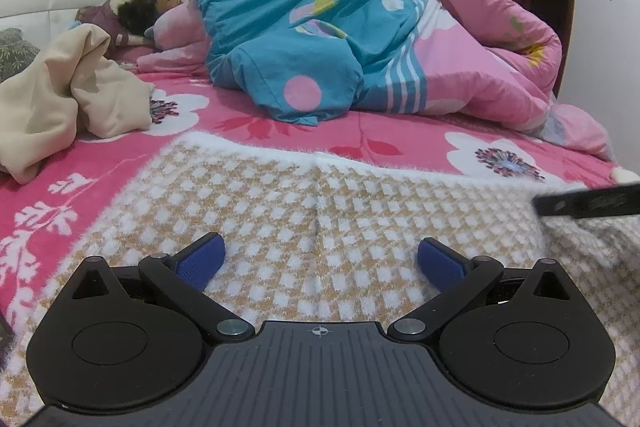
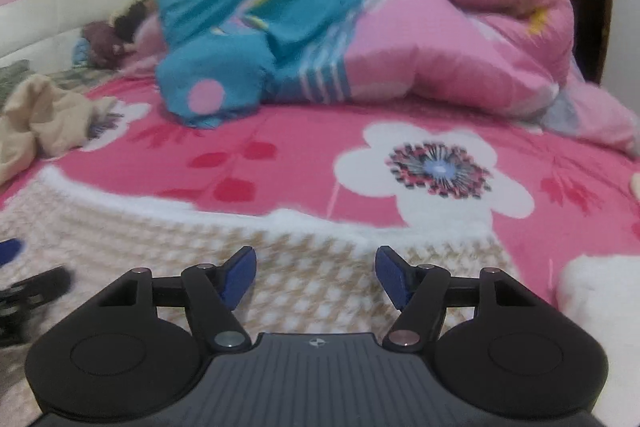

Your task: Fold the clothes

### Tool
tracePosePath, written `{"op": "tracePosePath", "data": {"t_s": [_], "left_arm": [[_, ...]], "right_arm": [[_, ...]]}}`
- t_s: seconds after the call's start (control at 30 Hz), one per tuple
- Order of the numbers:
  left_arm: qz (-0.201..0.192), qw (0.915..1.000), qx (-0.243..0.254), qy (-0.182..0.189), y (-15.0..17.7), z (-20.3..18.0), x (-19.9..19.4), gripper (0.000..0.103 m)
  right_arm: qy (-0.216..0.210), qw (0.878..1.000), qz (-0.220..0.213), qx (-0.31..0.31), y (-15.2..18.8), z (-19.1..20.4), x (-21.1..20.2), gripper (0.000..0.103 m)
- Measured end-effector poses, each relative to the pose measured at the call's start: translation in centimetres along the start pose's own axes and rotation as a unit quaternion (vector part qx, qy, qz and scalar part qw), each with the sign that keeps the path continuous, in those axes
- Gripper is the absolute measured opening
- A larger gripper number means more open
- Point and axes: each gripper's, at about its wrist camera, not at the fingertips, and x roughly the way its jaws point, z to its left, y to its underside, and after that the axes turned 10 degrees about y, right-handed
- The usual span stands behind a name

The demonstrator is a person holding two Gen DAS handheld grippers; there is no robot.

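Sweater (image 1: 304,195), beige garment (image 1: 68,95) sharper leftward

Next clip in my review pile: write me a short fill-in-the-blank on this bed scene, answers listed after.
1. The fuzzy tan-and-white checked knit garment lies spread on a floral bedsheet whose main colour is ____.
2. The left gripper has its jaws ____, with nothing between them.
3. Beside the pink side of the heaped quilt, its other side is ____ with coloured dots.
4. The crumpled cream cloth lies to the ____ of the quilt in both views.

Missing words: pink; open; blue; left
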Motion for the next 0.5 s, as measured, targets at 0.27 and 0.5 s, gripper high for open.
{"op": "tracePosePath", "data": {"t_s": [0.27,0.5], "left_arm": [[-0.002,1.0000,-0.002,0.002,0.1,0.1,-0.1,0.103],[-0.001,1.0000,0.002,0.000,0.1,0.0,-0.1,0.103]], "right_arm": [[0.010,0.999,-0.004,0.046,-0.5,-2.2,-1.3,0.061],[0.060,0.994,0.015,0.085,0.9,-6.6,-0.3,0.038]]}}
